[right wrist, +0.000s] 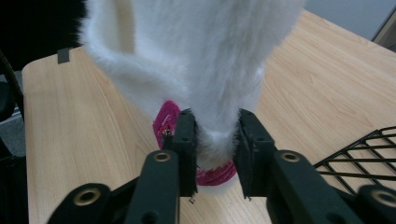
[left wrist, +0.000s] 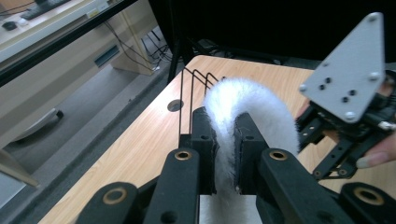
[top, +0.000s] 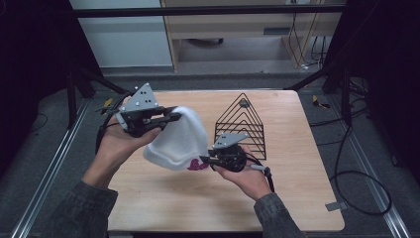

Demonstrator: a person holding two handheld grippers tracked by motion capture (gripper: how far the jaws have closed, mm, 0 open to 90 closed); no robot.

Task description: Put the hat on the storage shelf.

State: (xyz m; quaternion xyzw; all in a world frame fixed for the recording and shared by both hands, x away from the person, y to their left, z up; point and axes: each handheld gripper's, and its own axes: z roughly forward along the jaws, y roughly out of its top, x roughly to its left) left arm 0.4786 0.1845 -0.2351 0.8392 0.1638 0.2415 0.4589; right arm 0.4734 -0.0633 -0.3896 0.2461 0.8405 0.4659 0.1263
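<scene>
Both grippers are clamped on one fluffy white cloth (top: 179, 140), which hangs stretched between them above the table (top: 277, 198). The left gripper (top: 174, 117) pinches the upper fold; in the left gripper view its jaws are pressed hard into the pile, a ridge of fur arching up past the pads. The right gripper (top: 203, 161) bites the lower corner, beside a pink patch (top: 197, 165) (a label or an embroidered mark, too small to tell), and in the right gripper view its jaws squeeze a narrow wad of fur with the pink showing just below. The cloth sits left of a black wire rack (top: 243, 126), which stands on the far right part of the table, close behind the right gripper. The main risk, as I judge it, is slip: thick pile compresses and lets go, so a sharp pull apart could drag the corner from the right jaws, whose hold looks thin, and the cloth would then swing from the left gripper alone. A second risk is the rack: it looks light, and any sweep of the right hand backward or a snag of fur on its wires could tip or drag it. Twisting the grippers against each other would bunch the cloth rather than spread it.
</scene>
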